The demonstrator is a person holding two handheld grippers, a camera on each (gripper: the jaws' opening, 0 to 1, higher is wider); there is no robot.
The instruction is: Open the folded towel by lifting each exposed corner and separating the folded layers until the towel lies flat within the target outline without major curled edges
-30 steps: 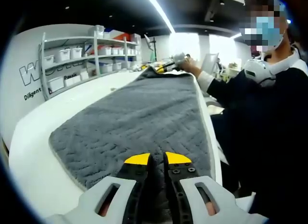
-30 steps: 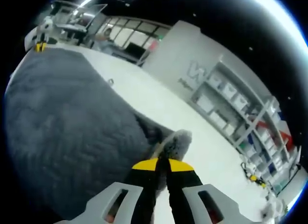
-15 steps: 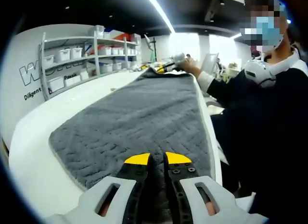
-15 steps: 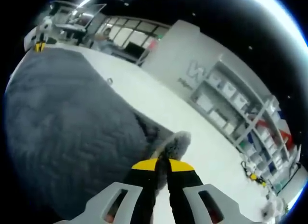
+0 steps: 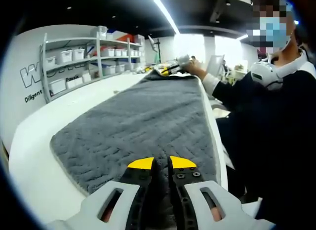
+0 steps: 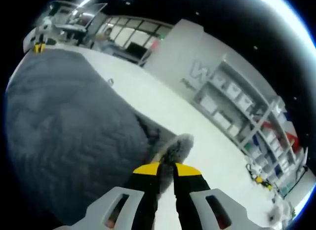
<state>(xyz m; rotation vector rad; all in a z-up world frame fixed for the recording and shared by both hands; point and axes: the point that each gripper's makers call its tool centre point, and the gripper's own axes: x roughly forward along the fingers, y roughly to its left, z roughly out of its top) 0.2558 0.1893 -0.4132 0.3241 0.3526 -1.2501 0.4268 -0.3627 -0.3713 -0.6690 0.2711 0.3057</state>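
Observation:
A grey textured towel (image 5: 143,116) lies spread lengthwise on a white table (image 5: 29,156). My left gripper (image 5: 162,164) sits at the towel's near end, its yellow-tipped jaws closed together on the edge. At the far end a person's hand holds my right gripper (image 5: 170,68) at the towel. In the right gripper view the towel (image 6: 64,121) stretches away to the upper left. My right gripper (image 6: 164,168) is shut on a corner, and a fuzzy tuft of that corner (image 6: 174,148) stands up above the jaws. The left gripper (image 6: 37,46) is small at the towel's far end.
Metal shelves with white bins (image 5: 89,59) stand beyond the table's left side, below a wall with lettering. The person (image 5: 266,106) in dark clothes stands at the table's right edge. In the right gripper view, bare table (image 6: 163,106) runs beside the towel, with shelves (image 6: 247,121) behind.
The right gripper view has shifted slightly, and the pinched towel corner sits a little lower and more bunched. The left gripper view is unchanged.

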